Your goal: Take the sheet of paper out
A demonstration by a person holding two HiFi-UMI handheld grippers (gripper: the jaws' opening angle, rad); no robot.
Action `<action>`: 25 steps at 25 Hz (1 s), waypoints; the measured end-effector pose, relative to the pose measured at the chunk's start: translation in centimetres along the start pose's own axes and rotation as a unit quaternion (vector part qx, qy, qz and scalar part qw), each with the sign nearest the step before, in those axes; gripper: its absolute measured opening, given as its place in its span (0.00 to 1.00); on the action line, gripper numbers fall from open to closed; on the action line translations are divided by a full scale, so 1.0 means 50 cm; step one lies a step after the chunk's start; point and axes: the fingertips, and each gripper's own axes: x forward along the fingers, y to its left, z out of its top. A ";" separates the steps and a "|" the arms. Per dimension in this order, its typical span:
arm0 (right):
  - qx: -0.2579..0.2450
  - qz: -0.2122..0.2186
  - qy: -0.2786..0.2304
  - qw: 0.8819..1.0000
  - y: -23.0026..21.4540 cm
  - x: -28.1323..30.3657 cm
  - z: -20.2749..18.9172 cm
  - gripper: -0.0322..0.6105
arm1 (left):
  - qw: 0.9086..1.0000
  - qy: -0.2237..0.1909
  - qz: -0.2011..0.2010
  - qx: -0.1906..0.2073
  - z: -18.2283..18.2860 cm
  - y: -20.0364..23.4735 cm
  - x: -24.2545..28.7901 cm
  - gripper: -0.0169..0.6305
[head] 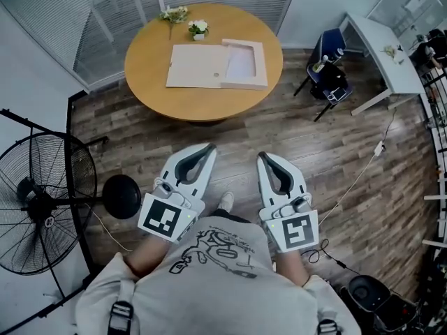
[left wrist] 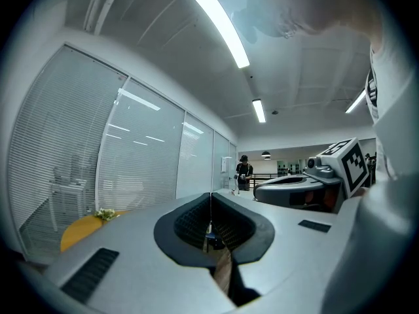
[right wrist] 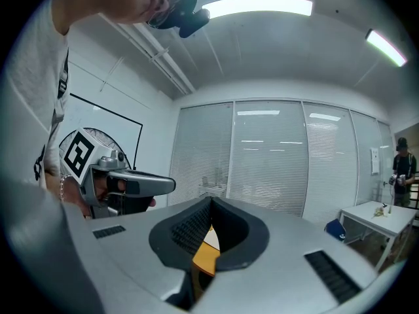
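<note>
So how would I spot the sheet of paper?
Find the round wooden table. On it lies an open beige box file; the sheet of paper is the white rectangle in its right-hand tray, paler than the surrounding cardboard.

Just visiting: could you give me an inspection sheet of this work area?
Surface: round wooden table, mostly bare.
Job's things: open box file on the table, sheet of paper lying in its right half.
Clutter: small flowers at the table's far edge.
Grippers: left gripper and right gripper both shut, empty, short of the table.
Cables: white cable across the floor at right.
Surroundings: fan at left, blue chair and white desk at right.
</note>
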 end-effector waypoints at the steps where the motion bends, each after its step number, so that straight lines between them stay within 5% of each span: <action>1: 0.000 0.000 0.000 1.000 -0.008 0.002 -0.001 0.06 | 1.000 0.001 0.000 0.000 -0.001 0.000 0.008 0.06; 15: 0.002 0.003 -0.003 1.000 -0.144 0.034 -0.004 0.06 | 1.000 -0.015 0.007 -0.004 0.013 -0.007 0.145 0.06; 25: 0.008 0.008 -0.004 1.000 -0.194 0.042 -0.017 0.06 | 1.000 0.012 0.015 -0.006 -0.013 -0.016 0.190 0.06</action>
